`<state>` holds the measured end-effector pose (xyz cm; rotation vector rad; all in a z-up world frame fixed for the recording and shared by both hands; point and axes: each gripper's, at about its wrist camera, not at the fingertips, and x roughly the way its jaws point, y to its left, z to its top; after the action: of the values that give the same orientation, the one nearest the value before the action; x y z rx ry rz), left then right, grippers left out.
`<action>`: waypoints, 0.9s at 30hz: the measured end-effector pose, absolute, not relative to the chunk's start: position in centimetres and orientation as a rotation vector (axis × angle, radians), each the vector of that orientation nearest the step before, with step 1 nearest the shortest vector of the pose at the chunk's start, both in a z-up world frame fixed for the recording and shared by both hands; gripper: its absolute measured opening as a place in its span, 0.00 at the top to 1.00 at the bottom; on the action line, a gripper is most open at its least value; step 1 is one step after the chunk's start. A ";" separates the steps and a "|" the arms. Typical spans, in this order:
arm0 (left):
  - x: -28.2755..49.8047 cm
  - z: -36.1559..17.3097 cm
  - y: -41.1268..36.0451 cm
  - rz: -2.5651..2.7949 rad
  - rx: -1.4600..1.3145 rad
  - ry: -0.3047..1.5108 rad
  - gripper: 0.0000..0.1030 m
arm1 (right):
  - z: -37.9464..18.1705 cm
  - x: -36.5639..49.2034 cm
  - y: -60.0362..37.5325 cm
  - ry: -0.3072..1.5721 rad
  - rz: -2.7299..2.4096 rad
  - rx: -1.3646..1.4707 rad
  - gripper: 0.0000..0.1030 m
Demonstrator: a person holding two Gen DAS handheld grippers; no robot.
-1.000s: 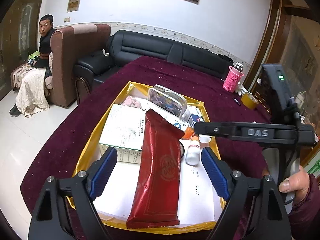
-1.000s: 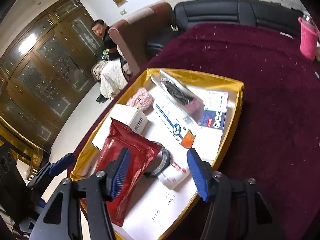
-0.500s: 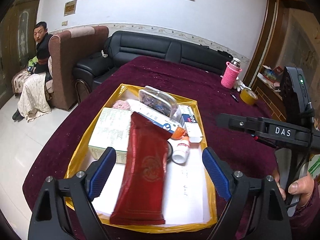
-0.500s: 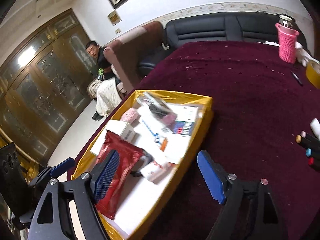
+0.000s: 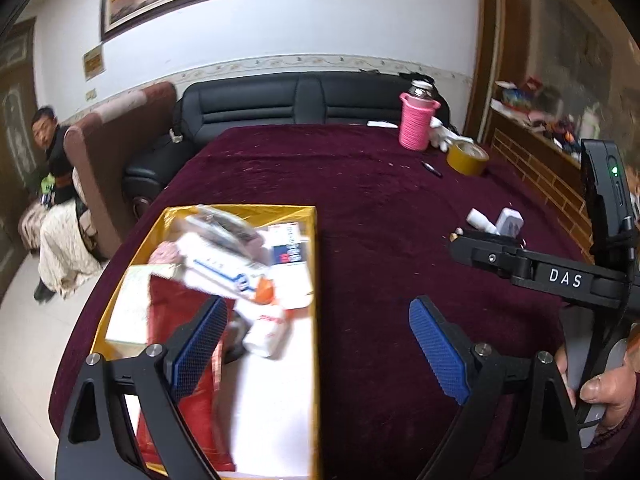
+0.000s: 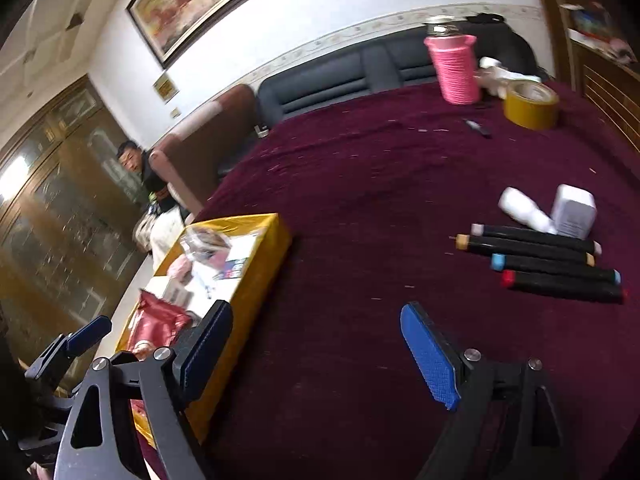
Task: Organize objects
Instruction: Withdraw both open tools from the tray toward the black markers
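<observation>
A gold tray (image 5: 316,264) sits on the maroon tablecloth and holds a red pouch (image 5: 168,312), a small white bottle (image 5: 266,332), boxes and a clear pouch. My left gripper (image 5: 316,308) hovers over the tray's right rim, jaws opening, nothing between them. My right gripper (image 6: 316,310) hangs over bare cloth to the right of the tray (image 6: 264,264), jaws also opening and empty. Several black markers (image 6: 552,264) with coloured caps lie further right on the cloth. A white bottle (image 6: 524,208) and a white box (image 6: 574,210) lie just behind them.
A pink-sleeved flask (image 6: 454,68), a yellow tape roll (image 6: 530,104) and a small black pen (image 6: 478,128) stand at the far side of the table. A black sofa (image 5: 280,104) is behind. A person (image 5: 52,184) sits at the left.
Both grippers swung right, off the tray's contents toward the open cloth. The right jaws widened. The markers, white bottle and white box came into the right wrist view.
</observation>
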<state>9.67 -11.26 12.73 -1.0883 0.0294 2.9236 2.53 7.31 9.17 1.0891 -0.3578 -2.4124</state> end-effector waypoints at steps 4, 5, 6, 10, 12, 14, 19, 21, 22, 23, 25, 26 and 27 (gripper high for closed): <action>8.8 12.6 -8.1 2.907 -1.110 0.146 0.11 | 8.7 2.6 10.9 -0.411 -2.465 1.097 0.13; 8.6 12.5 -7.5 2.900 -1.112 0.161 0.11 | 8.6 2.7 12.0 -0.423 -2.482 1.097 0.13; 8.5 12.5 -6.7 2.890 -1.114 0.178 0.11 | 8.5 2.7 12.8 -0.434 -2.495 1.099 0.12; 8.4 12.4 -4.3 2.867 -1.103 0.252 0.11 | 7.9 3.0 16.8 -0.515 -2.550 1.111 0.12; 8.3 12.2 -3.3 2.856 -1.105 0.280 0.11 | 7.6 3.0 18.1 -0.548 -2.568 1.119 0.12; 8.1 12.1 -2.4 2.847 -1.109 0.305 0.11 | 7.1 3.1 19.7 -0.589 -2.581 1.131 0.12; 7.5 11.6 -1.0 2.844 -1.133 0.353 0.11 | 6.6 3.3 21.3 -0.621 -2.596 1.147 0.12; 7.3 11.4 -0.6 2.837 -1.144 0.366 0.11 | 6.5 3.2 21.5 -0.621 -2.596 1.152 0.12; 7.2 11.3 -0.4 2.834 -1.148 0.372 0.11 | 6.4 3.1 21.7 -0.621 -2.596 1.154 0.12; 7.1 11.3 -0.2 2.830 -1.151 0.378 0.11 | 6.4 3.1 21.7 -0.621 -2.598 1.155 0.12; 6.9 11.1 0.2 2.823 -1.155 0.395 0.11 | 6.3 3.1 21.9 -0.620 -2.600 1.158 0.12; 6.8 11.0 0.4 2.820 -1.157 0.403 0.11 | 6.3 3.0 22.0 -0.619 -2.602 1.160 0.12; 6.7 10.9 0.6 2.815 -1.160 0.410 0.11 | 6.2 3.0 22.3 -0.618 -2.603 1.162 0.12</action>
<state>6.66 0.61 10.86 -1.1597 0.4100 2.8147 3.04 22.27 6.18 1.1616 -0.6182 -2.6026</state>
